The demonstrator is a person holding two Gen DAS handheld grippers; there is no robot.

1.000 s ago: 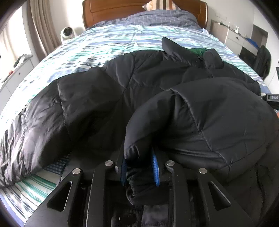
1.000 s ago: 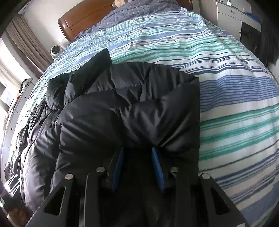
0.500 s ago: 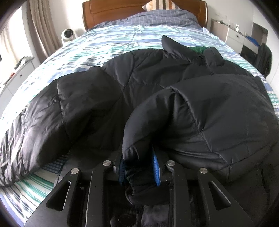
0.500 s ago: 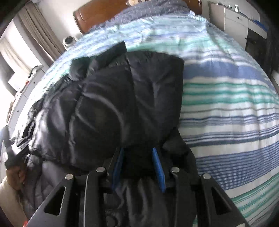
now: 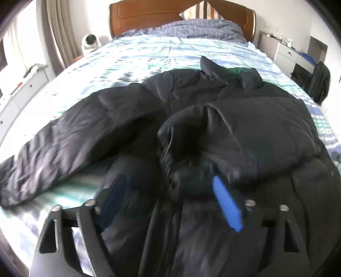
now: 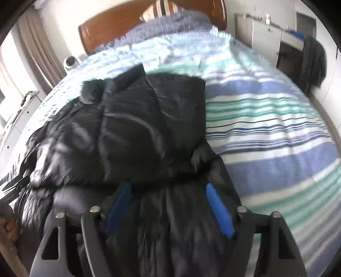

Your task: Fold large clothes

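And there's the release! Both grippers had black fabric pinched between nearly closed blue pads a moment ago; now the jaws of each are swinging open and the cloth has dropped free. The left gripper (image 5: 170,204) stands wide, its pads clear of the padding that bulges between them, nothing clenched. The right gripper (image 6: 168,206) is spreading too, fabric lying loose under the gap, pads off it.

The black puffer jacket (image 5: 213,132) lies on the striped bedspread (image 5: 149,55), its long axis running up the bed, collar (image 5: 215,70) pointing towards the wooden headboard (image 5: 149,17) and hem nearest the cameras. One side panel is folded over onto the body.

The left wrist view gives us what the other misses: a long sleeve (image 5: 64,149) stretched out to the left across the bedspread, tip near the bed's edge, and a flash of green lining at the neck. The right wrist view shows the jacket's (image 6: 138,127) folded edge running straight, with bare striped bedspread (image 6: 266,127) open beside it to the right. It also catches, at its left border, part of the other tool and a person's hand (image 6: 9,225). Both views are motion-blurred, so finer seams are hard to read.
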